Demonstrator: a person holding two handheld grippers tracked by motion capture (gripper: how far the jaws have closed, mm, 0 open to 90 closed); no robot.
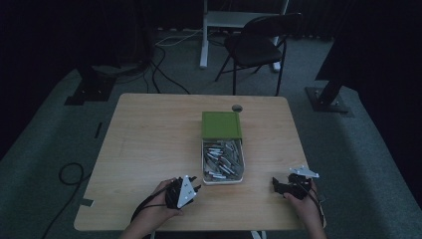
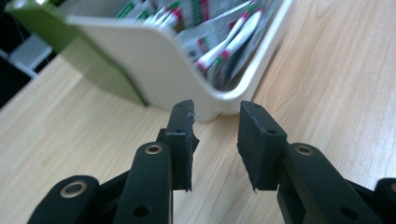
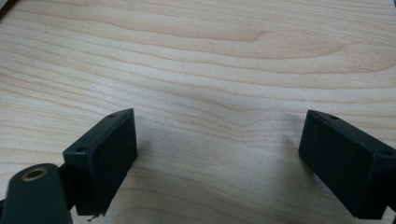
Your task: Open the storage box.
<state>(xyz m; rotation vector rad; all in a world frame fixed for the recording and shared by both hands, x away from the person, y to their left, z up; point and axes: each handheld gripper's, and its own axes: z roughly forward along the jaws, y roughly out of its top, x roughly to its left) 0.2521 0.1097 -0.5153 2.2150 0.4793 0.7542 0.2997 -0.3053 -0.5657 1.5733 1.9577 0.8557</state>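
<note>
Here the left gripper (image 1: 195, 189) sits just left of the white box's (image 2: 154, 70) near corner, its jaws a narrow gap apart with nothing between them. The box, full of packets (image 1: 222, 158), has a green lid (image 1: 221, 124) at its far end. Right of the box, well apart, the right gripper (image 1: 275, 184) rests wide open over bare table (image 3: 196, 60), empty.

The right gripper (image 3: 219, 154) hangs over bare, pale wood — the table (image 3: 210, 60), its grain running across in long wavy bands. The two black jaws stand wide apart with nothing between them — each throws a soft shadow onto the wood.
</note>
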